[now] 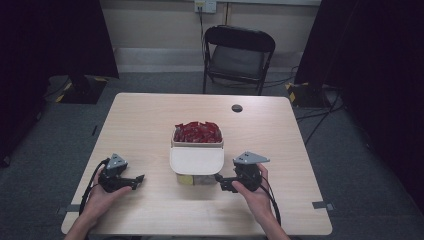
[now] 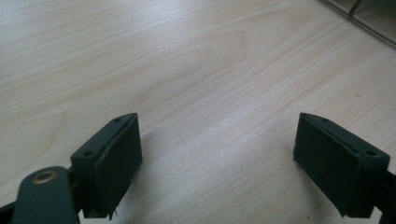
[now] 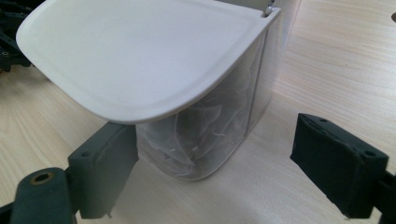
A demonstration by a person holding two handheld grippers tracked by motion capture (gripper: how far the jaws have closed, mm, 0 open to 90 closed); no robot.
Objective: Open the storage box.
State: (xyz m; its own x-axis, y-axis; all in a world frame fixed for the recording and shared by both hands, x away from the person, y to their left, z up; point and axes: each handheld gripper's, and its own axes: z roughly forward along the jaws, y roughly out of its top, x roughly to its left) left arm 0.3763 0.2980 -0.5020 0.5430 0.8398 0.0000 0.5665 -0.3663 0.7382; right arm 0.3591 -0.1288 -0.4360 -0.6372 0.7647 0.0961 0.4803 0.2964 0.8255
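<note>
A black folding chair [image 1: 239,55] stood beyond the far edge of the wooden table [image 1: 145,125], and a small dark round cap [image 1: 237,108] lay on the tabletop near that far edge. Nothing lay between either gripper and the container.

The left gripper [image 1: 136,181] rested low near the near left corner, its jaws pointing toward the middle of the table, spread wide over bare wood [image 2: 210,93] and holding nothing. The right gripper [image 1: 220,181] sat near the near edge, right of centre, pointing left at the container's base. Its jaws were wide apart with nothing clamped between them; its left jaw stood just beside the clear wall.

The clear plastic container [image 1: 197,150] stood at the table's centre, its white lid [image 3: 135,56] hinged open and hanging out over the near side. Red packets [image 1: 198,132] filled the far compartment. The near compartment held crumpled translucent sachets [image 3: 201,126].
</note>
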